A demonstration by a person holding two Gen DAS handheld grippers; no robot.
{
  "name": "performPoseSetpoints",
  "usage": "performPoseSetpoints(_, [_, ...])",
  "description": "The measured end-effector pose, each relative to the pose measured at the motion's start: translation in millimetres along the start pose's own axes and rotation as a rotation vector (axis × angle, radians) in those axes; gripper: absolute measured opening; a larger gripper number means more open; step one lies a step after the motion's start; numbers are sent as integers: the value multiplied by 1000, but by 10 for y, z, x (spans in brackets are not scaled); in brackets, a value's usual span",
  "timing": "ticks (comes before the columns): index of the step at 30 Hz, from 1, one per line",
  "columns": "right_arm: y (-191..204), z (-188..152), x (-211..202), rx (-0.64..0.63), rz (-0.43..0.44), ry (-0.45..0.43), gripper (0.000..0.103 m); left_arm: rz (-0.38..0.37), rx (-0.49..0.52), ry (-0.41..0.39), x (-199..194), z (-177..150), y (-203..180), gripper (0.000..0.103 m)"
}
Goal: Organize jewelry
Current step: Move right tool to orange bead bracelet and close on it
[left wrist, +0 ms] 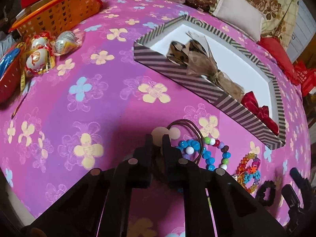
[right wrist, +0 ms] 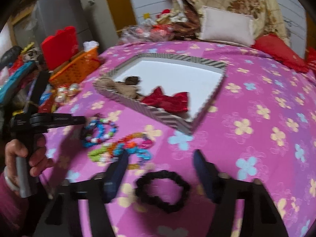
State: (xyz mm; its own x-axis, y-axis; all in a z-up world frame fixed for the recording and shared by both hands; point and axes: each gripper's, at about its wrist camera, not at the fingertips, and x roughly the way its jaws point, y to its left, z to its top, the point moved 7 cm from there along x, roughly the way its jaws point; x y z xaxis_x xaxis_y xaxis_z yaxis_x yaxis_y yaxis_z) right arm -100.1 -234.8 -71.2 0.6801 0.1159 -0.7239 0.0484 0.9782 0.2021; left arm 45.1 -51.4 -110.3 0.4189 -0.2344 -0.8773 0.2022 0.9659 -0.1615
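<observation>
surface: pink floral cloth (left wrist: 59, 102) | back: white panelled wall (right wrist: 150, 2) | left: grey cabinet (right wrist: 57, 13)

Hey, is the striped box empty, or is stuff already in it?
Not empty. The striped box holds a brown feathered hairpiece and a red bow; much of its white floor is bare.

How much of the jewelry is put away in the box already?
Two bows, a brown one and a red one, lie in the striped box. The left gripper is shut on a brown hair tie. The bead bracelets and black scrunchie, between the right gripper's open fingers, remain outside.
</observation>
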Motion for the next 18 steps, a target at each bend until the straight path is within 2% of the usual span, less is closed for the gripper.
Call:
performPoseSetpoints(4, [336, -73, 172, -88, 48, 38, 42, -31, -22, -27, -116, 34, 63, 7])
performPoseSetpoints(8, [638, -114, 313, -199, 59, 53, 41, -87, -59, 2, -118, 38, 111, 7])
performPoseSetpoints(11, [673, -140, 378, -239, 31, 49, 41, -100, -66, 13, -106, 47, 132, 7])
performPoseSetpoints(14, [601, -158, 439, -228, 22, 62, 41, -134, -63, 31, -98, 30, 95, 9])
performPoseSetpoints(16, [538, -171, 470, -206, 24, 74, 41, -127, -49, 30, -89, 26, 66, 15])
performPoseSetpoints(18, [507, -176, 486, -195, 26, 79, 41, -123, -50, 31, -74, 20, 47, 38])
